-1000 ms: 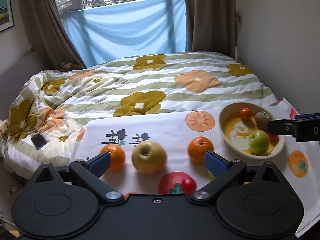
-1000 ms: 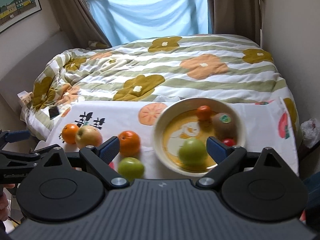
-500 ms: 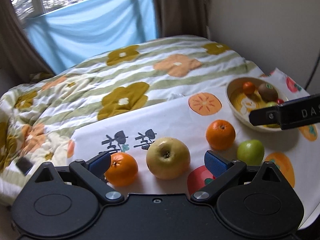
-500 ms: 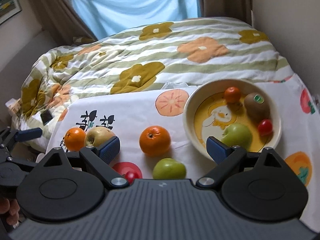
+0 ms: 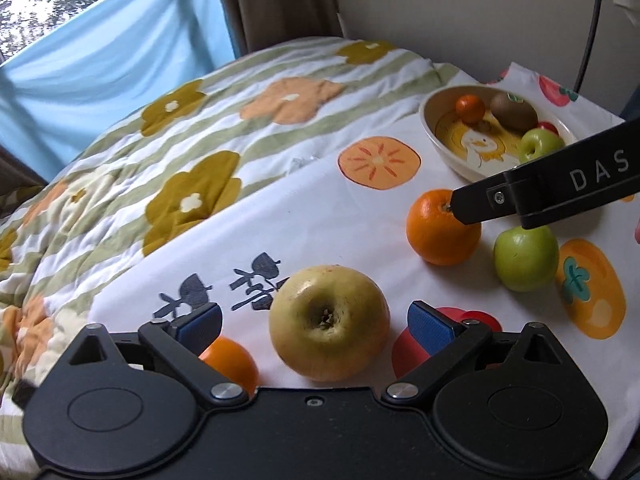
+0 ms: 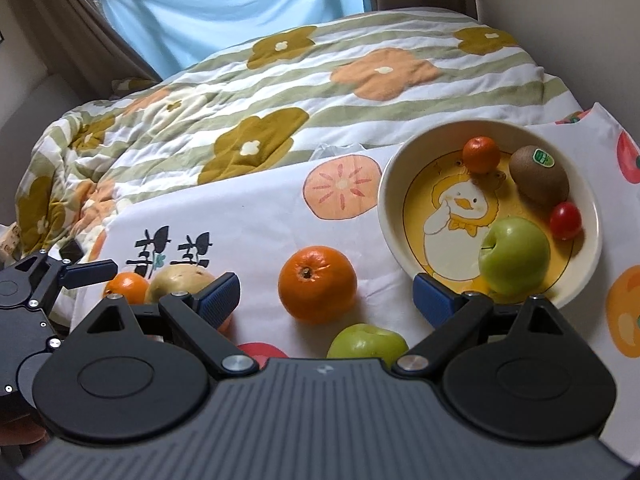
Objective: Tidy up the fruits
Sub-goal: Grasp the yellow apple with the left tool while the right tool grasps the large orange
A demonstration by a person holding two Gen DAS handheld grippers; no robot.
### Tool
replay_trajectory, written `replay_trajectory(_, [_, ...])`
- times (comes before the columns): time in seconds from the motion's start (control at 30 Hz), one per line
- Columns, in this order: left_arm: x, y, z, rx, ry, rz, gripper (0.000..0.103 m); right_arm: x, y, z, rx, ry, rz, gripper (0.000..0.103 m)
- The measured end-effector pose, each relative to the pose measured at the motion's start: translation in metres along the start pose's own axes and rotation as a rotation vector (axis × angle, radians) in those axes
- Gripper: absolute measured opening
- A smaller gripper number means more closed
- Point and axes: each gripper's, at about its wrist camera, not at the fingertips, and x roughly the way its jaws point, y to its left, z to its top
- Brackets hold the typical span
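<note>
1. Left gripper (image 5: 314, 326) of mine hangs with its jaws wide apart, the yellow apple (image 5: 329, 322) lying between them, untouched, on the printed cloth (image 5: 304, 216).
2. A small orange (image 5: 230, 362) sits just under my left fingertip.
3. My right gripper (image 6: 326, 294) is spread too, empty, with the big orange (image 6: 317, 284) between its fingers and a green apple (image 6: 367, 341) nearer.
4. Beyond, the bowl (image 6: 388, 188) holds a second green apple (image 6: 514, 255), kiwi (image 6: 539, 175), tangerine (image 6: 481, 155) and cherry tomato (image 6: 565, 220).

The left tool (image 5: 314, 322) half hides a small orange (image 5: 230, 362).
</note>
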Motion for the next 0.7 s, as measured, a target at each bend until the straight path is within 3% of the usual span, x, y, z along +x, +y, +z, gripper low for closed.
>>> replay_trajectory(0.07, [0.008, 0.000, 0.001, 0.016, 0.006, -0.015, 0.098, 0.006, 0.000, 0.000, 0.002, 0.007, -0.004, 0.103])
replay_trajectory(0.23, [0.028, 0.001, -0.002, 0.028, 0.049, -0.061, 0.080, 0.019, 0.003, 0.000, -0.006, 0.027, -0.004, 0.103])
replay_trajectory(0.57, [0.027, 0.001, -0.006, 0.032, 0.036, -0.077, 0.080, 0.036, 0.007, -0.001, -0.028, 0.049, -0.007, 0.103])
replay_trajectory(0.7, [0.027, 0.002, -0.006, 0.022, 0.034, -0.076, 0.080, 0.044, 0.009, -0.003, -0.046, 0.068, -0.014, 0.096])
